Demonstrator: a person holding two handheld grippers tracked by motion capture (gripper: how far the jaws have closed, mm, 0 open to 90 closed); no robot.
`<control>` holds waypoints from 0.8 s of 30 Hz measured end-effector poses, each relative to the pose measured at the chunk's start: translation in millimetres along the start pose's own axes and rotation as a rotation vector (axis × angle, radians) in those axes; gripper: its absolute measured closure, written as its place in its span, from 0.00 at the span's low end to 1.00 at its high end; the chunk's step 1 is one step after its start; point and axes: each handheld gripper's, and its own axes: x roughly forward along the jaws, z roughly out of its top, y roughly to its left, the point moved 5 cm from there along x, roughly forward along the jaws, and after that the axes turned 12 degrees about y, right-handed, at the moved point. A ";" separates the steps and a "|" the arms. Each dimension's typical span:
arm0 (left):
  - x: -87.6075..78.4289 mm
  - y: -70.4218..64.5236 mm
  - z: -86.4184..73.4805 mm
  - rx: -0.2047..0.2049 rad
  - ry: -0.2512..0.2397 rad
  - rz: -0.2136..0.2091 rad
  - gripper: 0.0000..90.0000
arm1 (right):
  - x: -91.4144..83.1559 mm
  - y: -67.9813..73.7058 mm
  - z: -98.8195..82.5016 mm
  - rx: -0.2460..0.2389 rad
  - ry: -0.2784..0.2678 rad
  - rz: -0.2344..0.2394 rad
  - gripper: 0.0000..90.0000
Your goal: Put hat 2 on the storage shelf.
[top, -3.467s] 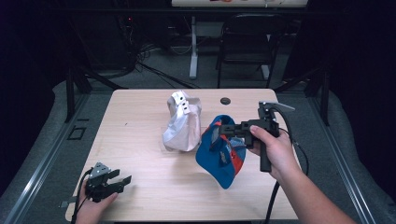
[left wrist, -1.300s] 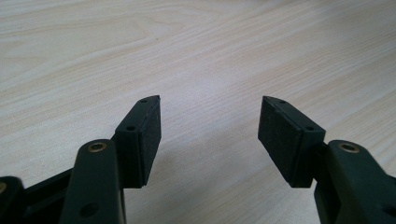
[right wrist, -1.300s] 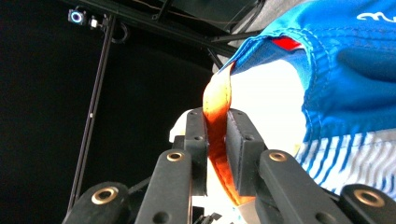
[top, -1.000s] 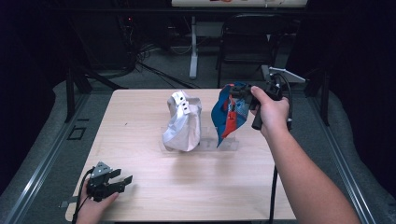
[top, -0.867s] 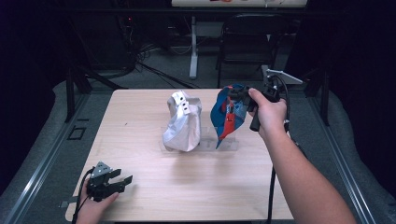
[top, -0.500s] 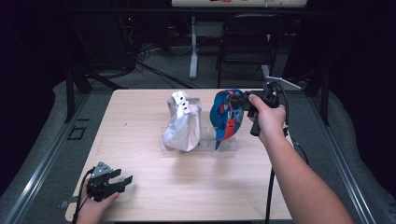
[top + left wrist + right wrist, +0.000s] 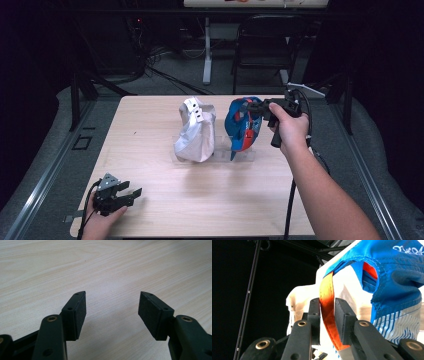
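Your right gripper [image 7: 252, 107] has its jaws narrow around the orange strap [image 7: 327, 315] of the blue cap [image 7: 242, 122]; they have just been opening, and a slight gap shows beside the webbing. The cap, stitched blue fabric with orange lining and white stripes, now stands on the clear stand [image 7: 240, 155] beside the pale, crumpled cap [image 7: 196, 132]; seconds ago you held it lower, over the table's right side. White script on its crown is too cropped to read. Your left gripper [image 7: 120, 192] rests wide open at the near left corner of the pale woodgrain table [image 7: 150, 110].
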 end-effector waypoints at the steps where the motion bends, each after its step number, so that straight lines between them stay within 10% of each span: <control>1: 0.0 0.0 0.0 -0.001 -0.001 0.000 0.44 | 0.1 0.3 -0.1 0.004 -0.005 0.002 0.84; 20: 0.7 0.4 -0.5 -0.003 -0.005 -0.001 0.44 | -12.9 -1.8 -4.4 -0.071 -0.015 -0.041 0.71; 24: 1.6 0.6 -0.6 -0.007 -0.013 0.002 0.44 | -17.2 -3.6 -9.6 -0.145 -0.027 -0.126 0.63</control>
